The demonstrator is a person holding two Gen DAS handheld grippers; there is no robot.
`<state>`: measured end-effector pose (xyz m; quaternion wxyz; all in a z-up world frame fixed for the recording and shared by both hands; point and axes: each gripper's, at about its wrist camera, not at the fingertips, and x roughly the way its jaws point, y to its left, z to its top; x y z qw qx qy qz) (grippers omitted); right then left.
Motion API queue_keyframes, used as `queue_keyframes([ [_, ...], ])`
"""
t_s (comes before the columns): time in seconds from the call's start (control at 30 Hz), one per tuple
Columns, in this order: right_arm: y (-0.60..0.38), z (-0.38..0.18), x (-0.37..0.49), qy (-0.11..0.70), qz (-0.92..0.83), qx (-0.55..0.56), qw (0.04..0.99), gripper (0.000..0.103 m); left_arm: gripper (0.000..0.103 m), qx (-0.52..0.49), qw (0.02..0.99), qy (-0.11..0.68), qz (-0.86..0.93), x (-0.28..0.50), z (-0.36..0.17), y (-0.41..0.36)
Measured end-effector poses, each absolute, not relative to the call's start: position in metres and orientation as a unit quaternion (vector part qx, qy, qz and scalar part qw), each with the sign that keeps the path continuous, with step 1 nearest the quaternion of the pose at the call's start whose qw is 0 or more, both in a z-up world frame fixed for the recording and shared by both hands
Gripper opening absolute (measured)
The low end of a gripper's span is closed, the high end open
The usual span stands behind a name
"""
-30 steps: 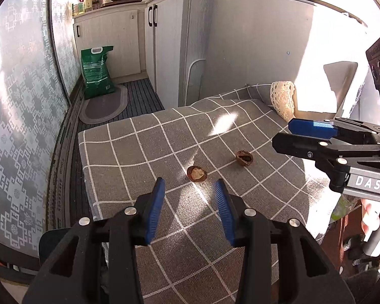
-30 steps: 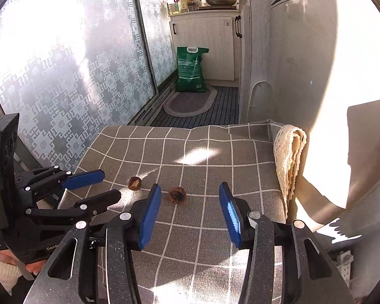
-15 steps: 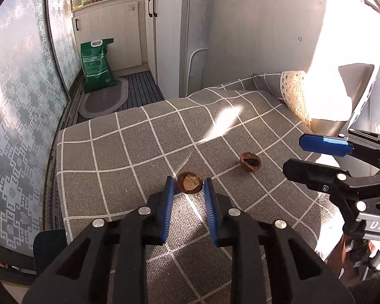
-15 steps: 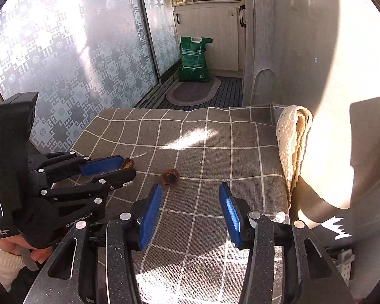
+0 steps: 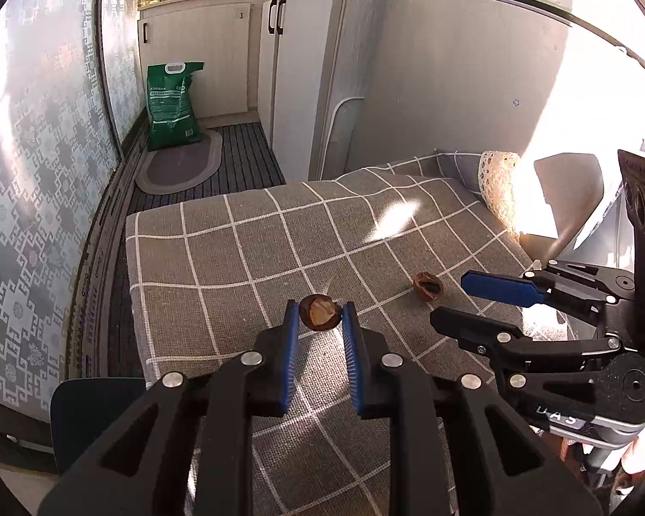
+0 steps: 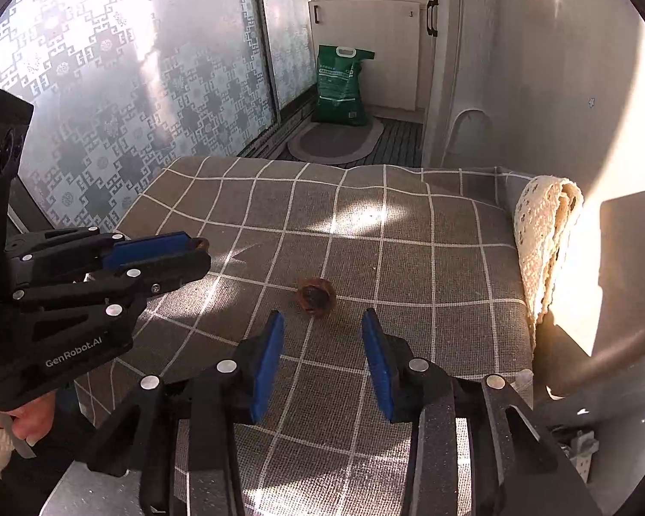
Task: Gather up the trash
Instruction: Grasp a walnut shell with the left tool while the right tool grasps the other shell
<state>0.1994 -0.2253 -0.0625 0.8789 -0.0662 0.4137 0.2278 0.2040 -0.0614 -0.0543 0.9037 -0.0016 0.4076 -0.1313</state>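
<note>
Two brown nutshell halves lie on a grey checked cloth (image 5: 219,266). My left gripper (image 5: 320,317) is shut on the nearer nutshell (image 5: 319,311), pinched between its blue fingertips just above the cloth. In the right wrist view the left gripper (image 6: 195,253) shows at the left with the shell's edge (image 6: 201,243) peeking past its tips. The second nutshell (image 5: 427,286) lies to the right, also seen just ahead of my right gripper (image 6: 321,322) as a dark shell (image 6: 315,296). The right gripper is open and empty; it also shows in the left wrist view (image 5: 451,299).
A folded cream lace cloth (image 6: 546,232) lies on the table's right edge by a white wall. Beyond the table are white cabinets (image 5: 296,69), a green bag (image 5: 172,105) and an oval floor mat (image 5: 178,165). Patterned frosted glass (image 6: 107,86) runs along the left.
My left gripper moved forward to the nearer nutshell and closed on it. My right gripper moved closer to the second nutshell and stayed open.
</note>
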Motion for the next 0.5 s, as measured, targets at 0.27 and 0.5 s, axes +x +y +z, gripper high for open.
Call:
queue_keyframes([
  [0.27,-0.213,-0.068,0.213,0.416,0.212,-0.075,0.881,0.023,0.022,-0.012,0.907,0.399,-0.134,0.193,-0.041,-0.042],
  [0.5,-0.195,-0.061,0.214,0.412,0.213,-0.083,0.882,0.019,0.022,-0.023,0.915,0.383,-0.126,0.182,-0.024,-0.016],
])
